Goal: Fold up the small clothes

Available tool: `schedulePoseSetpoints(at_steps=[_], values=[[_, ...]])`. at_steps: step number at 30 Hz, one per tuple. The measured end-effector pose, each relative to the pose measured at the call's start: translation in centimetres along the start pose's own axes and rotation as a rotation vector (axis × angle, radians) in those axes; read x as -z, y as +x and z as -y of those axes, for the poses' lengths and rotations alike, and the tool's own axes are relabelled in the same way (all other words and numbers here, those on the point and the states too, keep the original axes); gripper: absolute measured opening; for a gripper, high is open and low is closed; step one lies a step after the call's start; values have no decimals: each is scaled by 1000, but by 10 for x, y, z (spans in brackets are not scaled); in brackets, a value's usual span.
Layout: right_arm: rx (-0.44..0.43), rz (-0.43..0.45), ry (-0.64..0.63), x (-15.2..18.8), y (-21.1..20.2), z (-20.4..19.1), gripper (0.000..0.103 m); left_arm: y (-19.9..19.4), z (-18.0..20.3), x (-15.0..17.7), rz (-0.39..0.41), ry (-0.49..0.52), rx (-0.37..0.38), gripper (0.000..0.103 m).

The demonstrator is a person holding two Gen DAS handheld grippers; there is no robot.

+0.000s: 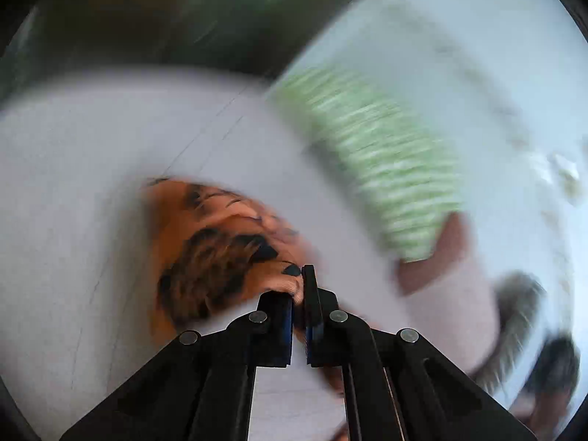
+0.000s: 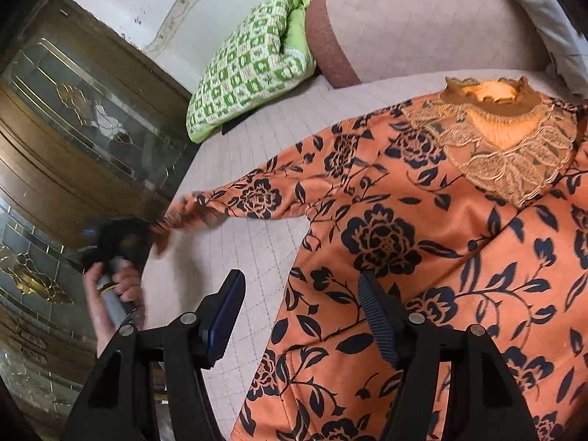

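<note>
Left wrist view, heavily blurred: the left tool [image 1: 298, 296] has its two black fingers drawn almost together, clamped on a fold of the orange floral blouse [image 1: 217, 253] — the cloth bunches just ahead of the fingertips and spills to the left of them over the pale quilted bed cover [image 1: 92, 183]. Beyond the blouse, up and to the right, lies the green checked quilt [image 1: 371, 161], with a reddish-brown strip of cloth touching its lower end. A dark cabinet band runs along the top of the view.

Right wrist view, sharp: the right tool [image 2: 301, 308] is spread wide and holds nothing; its left finger is over bare bed cover [image 2: 239, 242], its right finger over the blouse's body. The orange floral blouse [image 2: 422, 250] lies flat on the bed with its lace-trimmed collar [image 2: 499, 136] toward the far side. One sleeve stretches out to the left of the blouse body — its cuff is pinched by the left tool [image 2: 161, 226], which is carried by the person's left hand [image 2: 114, 290] at the bed's edge. The green checked quilt [image 2: 250, 70] is folded beyond the sleeve, beside a pink bolster with a brown band [image 2: 386, 25]. Left of the bed stands a brown cabinet with leaded glass doors [image 2: 73, 117].
</note>
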State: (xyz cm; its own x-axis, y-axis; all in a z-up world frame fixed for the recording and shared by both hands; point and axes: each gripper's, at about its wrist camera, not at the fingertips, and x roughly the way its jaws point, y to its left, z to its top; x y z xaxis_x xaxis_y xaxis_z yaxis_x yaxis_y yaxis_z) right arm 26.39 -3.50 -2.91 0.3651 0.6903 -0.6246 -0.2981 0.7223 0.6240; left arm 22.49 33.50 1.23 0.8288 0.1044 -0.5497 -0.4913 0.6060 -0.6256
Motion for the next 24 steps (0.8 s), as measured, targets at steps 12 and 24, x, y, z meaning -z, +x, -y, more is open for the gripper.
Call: schedulePoseSetpoints(at_steps=[12, 24], values=[[34, 169, 154, 18, -114, 95, 66, -38, 210, 245, -227, 1016, 347, 3], [-175, 128, 340, 24, -87, 198, 66, 8, 203, 368, -460, 1362, 221, 8]])
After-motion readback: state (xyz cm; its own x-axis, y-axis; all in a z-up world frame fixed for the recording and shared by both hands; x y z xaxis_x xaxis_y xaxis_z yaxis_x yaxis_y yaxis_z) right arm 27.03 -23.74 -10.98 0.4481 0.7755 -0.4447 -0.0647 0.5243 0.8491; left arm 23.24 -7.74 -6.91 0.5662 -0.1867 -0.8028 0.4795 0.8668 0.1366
